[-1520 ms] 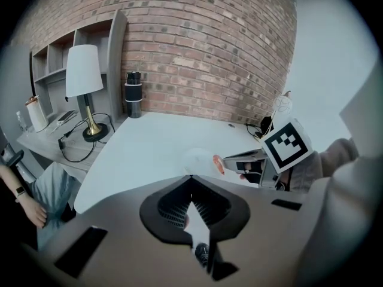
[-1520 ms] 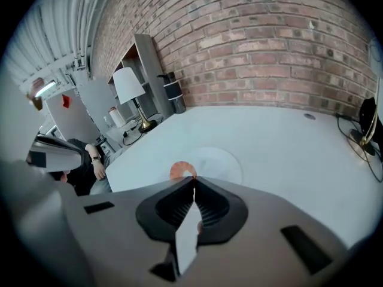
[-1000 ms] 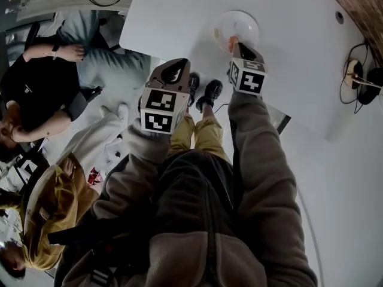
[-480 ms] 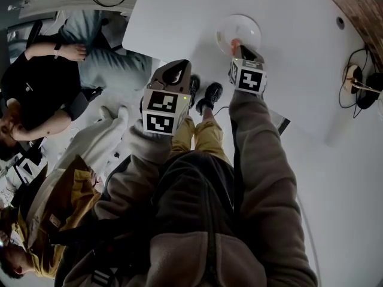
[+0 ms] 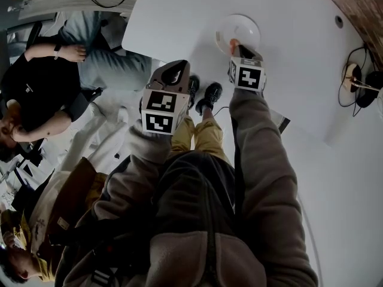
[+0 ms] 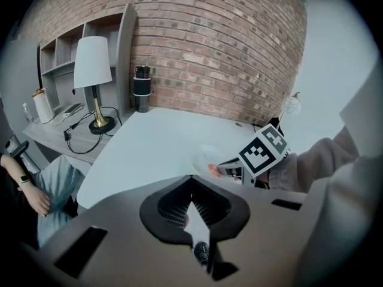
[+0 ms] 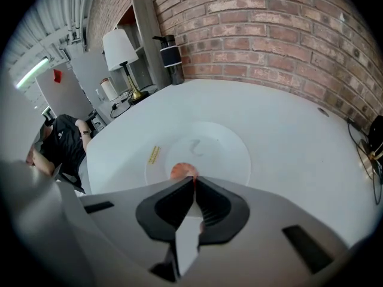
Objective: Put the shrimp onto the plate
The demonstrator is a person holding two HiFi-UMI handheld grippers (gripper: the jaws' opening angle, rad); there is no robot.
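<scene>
- Right gripper [image 7: 192, 181] pinches shrimp [image 7: 182, 171] over plate [image 7: 230, 154], at its 7 o'clock rim.
- Left gripper [image 6: 191, 203] closed, empty (idle).
- Released here, shrimp might tumble off the rim.

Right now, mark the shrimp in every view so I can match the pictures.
Head view: shrimp upper centre-right, at the tips of the right gripper, over the plate's near edge.
Left gripper view: just right of centre, at the far gripper's tip.
Right gripper view: centre, peeking out just beyond the closed jaw tips.
Shared landmark: the white plate under the shrimp.
</scene>
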